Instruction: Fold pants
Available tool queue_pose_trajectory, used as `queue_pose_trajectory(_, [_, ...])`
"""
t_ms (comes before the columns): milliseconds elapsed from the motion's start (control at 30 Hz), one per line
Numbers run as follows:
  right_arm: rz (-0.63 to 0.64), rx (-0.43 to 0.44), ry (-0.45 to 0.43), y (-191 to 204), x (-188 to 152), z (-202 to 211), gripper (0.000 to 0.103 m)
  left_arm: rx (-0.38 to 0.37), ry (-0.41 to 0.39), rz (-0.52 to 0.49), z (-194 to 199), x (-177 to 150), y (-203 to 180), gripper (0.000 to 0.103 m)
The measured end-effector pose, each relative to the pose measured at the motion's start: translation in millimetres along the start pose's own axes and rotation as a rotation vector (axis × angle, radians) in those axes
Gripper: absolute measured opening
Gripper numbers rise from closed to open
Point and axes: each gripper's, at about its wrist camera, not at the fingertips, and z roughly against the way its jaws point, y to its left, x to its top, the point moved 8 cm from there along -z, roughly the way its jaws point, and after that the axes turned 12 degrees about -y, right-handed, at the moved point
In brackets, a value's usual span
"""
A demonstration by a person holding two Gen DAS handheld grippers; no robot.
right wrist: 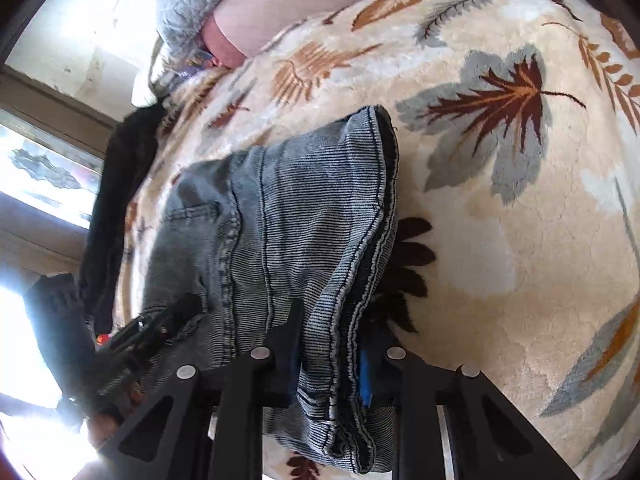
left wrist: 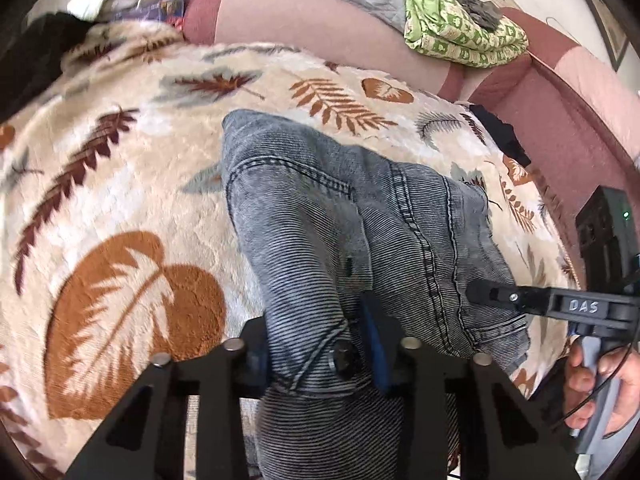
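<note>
A: Starting at the left, what's there?

B: Bare leaf-print blanket [left wrist: 120,184], cream plush with rust and brown leaves, running wide and unobstructed to the dark clothing [left wrist: 32,52] at its far left edge.

A: And the jeans?

B: The grey washed jeans [left wrist: 320,216] lie in the middle of the blanket, bunched and partly lifted. The left gripper [left wrist: 320,360] is clamped on the waistband by the button, denim filling the gap between its blue-padded fingers.

A: The right one?

B: In the left wrist view the right gripper [left wrist: 480,292] comes in from the right edge, its tip on the denim near a stitched seam. Its own camera shows the right gripper [right wrist: 332,368] pinched on a doubled, hemmed edge of the jeans [right wrist: 280,232].

A: Room on that side?

B: Beyond that hem the blanket [right wrist: 520,240] lies open all the way right. In the left wrist view the blanket's right edge meets the pink sofa arm [left wrist: 560,112], with a green patterned cloth [left wrist: 460,32] on the sofa back.
</note>
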Motion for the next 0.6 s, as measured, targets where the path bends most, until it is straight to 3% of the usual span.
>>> queue_pose_trajectory(267, [0.056, 0.086, -0.078, 35, 20, 33, 0.023, 0.03, -0.085, -0.103, 31, 29, -18, 0.029])
queue_pose_trajectory(400, [0.106, 0.123, -0.14, 63, 51, 52, 0.023, 0.036, -0.183, -0.142, 57, 69, -23, 0.029])
queue_pose_trajectory(600, [0.2, 0.137, -0.191, 108, 100, 61, 0.023, 0.056, -0.259, -0.143, 69, 120, -15, 0.029])
